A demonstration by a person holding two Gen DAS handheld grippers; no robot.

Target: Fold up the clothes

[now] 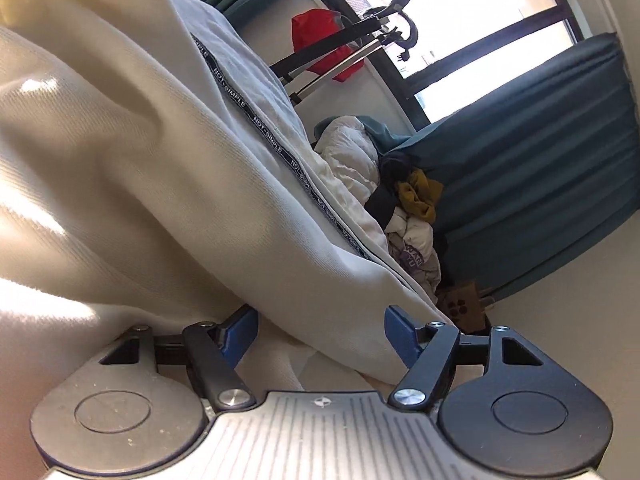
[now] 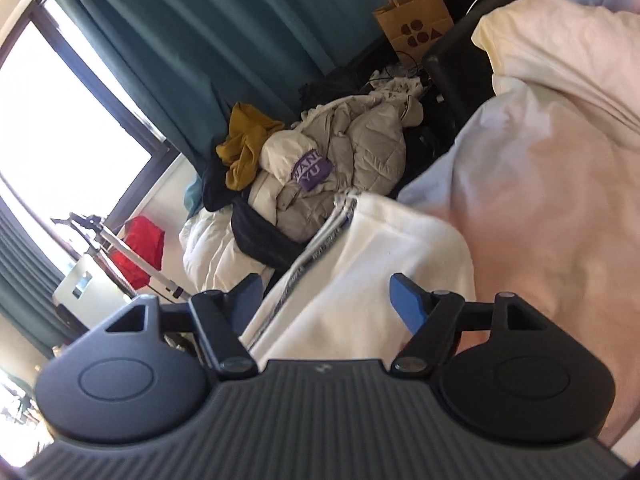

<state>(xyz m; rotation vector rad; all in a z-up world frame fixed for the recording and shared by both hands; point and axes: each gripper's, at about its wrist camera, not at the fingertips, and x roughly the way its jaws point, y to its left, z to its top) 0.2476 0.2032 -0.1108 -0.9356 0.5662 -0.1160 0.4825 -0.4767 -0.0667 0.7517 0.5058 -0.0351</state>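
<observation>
Teal curtains (image 2: pixel 180 40) hang behind your heaped clothes pile (image 2: pixel 320 168); your left gripper (image 1: pixel 320 332) and right gripper (image 2: pixel 326 300) both gape around the cream fleece garment (image 2: pixel 360 272), unclamped.

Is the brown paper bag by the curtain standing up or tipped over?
Upright: the brown paper bag stands on its base, handles up, mouth open at top.

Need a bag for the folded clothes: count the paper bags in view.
1: a brown paper bag at the top of the right wrist view, behind the clothes pile. Others may be hidden.
</observation>
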